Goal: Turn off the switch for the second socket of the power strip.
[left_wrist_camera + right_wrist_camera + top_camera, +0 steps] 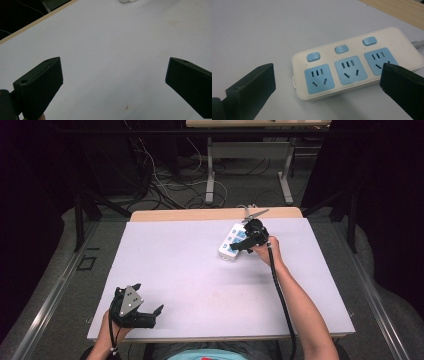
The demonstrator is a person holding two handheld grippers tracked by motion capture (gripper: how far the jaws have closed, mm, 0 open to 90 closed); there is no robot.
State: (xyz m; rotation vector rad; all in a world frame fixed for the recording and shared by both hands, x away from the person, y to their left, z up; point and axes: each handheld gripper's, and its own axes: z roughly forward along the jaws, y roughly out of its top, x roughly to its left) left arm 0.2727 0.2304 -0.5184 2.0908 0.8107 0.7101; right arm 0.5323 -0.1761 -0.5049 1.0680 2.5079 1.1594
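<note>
A white power strip point(231, 241) with three blue sockets and three blue switches lies on the table's far right part. In the right gripper view the power strip point(352, 67) sits just beyond the jaws, its cord leaving at the right. My right gripper point(239, 247) hovers over the strip's near end, jaws wide apart with nothing between them; it appears as my right gripper point(327, 82). My left gripper point(150, 312) rests near the table's front left corner, open and empty, and its own view shows my left gripper point(113, 82) over bare tabletop.
The white tabletop point(200, 270) has a wooden far edge point(215, 213). Scissors point(254, 213) lie at the far edge behind the strip. Cables point(170, 185) and table legs point(210, 170) crowd the floor beyond.
</note>
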